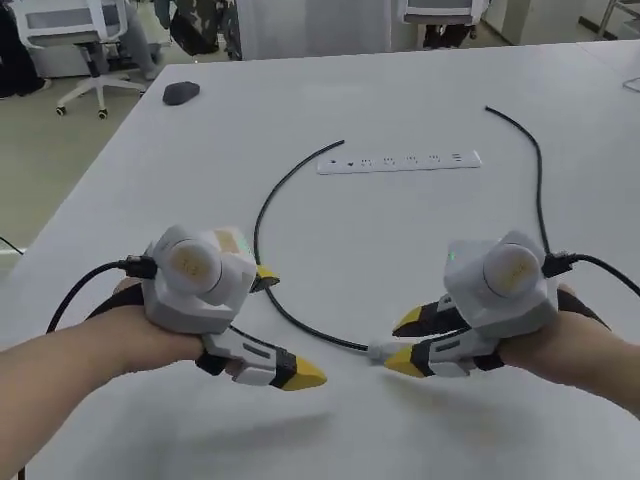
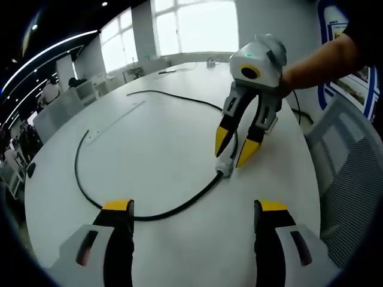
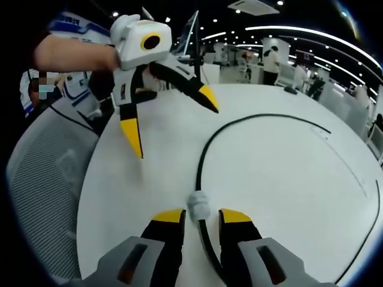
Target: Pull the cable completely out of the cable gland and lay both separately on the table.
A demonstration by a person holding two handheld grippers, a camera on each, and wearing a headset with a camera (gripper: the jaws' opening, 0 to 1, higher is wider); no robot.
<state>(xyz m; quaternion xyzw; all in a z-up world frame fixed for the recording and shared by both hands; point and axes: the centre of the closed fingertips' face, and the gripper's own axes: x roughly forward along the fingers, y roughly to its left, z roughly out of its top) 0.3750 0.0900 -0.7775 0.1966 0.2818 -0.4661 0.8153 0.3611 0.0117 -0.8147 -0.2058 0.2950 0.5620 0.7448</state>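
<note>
A black cable (image 1: pixel 262 215) lies in a wide curve on the white table (image 1: pixel 150 180). Its near end runs through a small white cable gland (image 1: pixel 378 350). My right gripper (image 1: pixel 403 342) is open, its yellow tips standing either side of the cable just behind the gland (image 3: pixel 197 206); the cable (image 3: pixel 206 242) passes back between the jaws. My left gripper (image 1: pixel 283 326) is wide open with nothing in it, left of the gland and over the cable's curve. From the left gripper view (image 2: pixel 195 206), the right gripper (image 2: pixel 234 149) stands over the gland (image 2: pixel 224 168).
A white power strip (image 1: pixel 400 161) lies mid-table beyond the cable. A dark mouse (image 1: pixel 181 92) sits at the far left edge. More black cable (image 1: pixel 536 170) runs along the right side. Office chairs (image 1: pixel 85 40) stand past the table.
</note>
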